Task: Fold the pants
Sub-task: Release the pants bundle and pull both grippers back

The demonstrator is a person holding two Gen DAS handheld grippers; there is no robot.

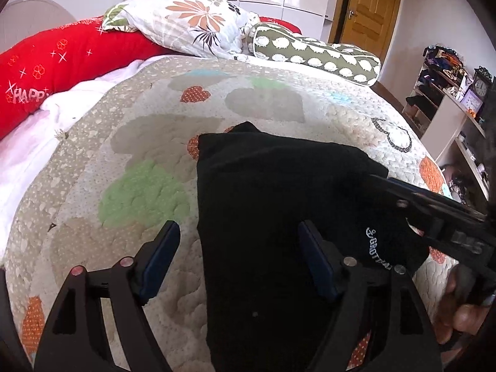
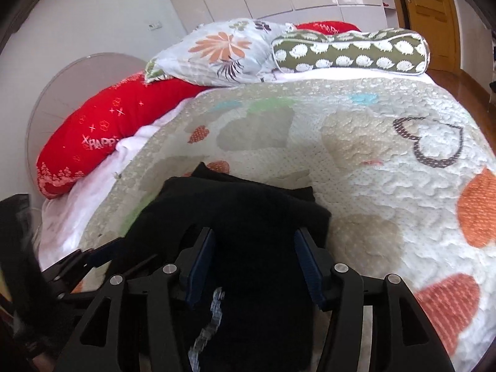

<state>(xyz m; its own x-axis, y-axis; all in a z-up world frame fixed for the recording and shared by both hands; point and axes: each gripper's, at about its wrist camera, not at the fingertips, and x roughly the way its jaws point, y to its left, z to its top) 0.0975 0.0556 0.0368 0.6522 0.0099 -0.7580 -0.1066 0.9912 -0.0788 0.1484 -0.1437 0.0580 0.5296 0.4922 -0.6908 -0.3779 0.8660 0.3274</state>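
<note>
The pants [image 1: 272,192] were black, soft and matte, folded into a thick, roughly oblong bundle that lay on the bed's quilt [image 1: 130,155], its long axis running from the near edge of the bed away toward the pillows. White lettering [image 1: 379,248] showed on the cloth near its right side. The quilt was pale and puckered with stitching, patched with hearts in green, grey and dotted orange. At the head of the bed sat a plump floral pillow [image 1: 189,21], a red cushion [image 1: 62,62] with embroidered marks, and a green bolster [image 1: 316,52] printed with white hedgehog shapes. Open shelves [image 1: 440,93] at the right wall held a jumble of small things and a clock. The left gripper [image 1: 238,241] had its blue-padded fingers spread wide, one over bare quilt, the other over the bundle's left edge, pressing nothing. The right gripper [image 2: 254,254] hung over the bundle with its fingers apart, black cloth showing between them but not pinched.
</note>
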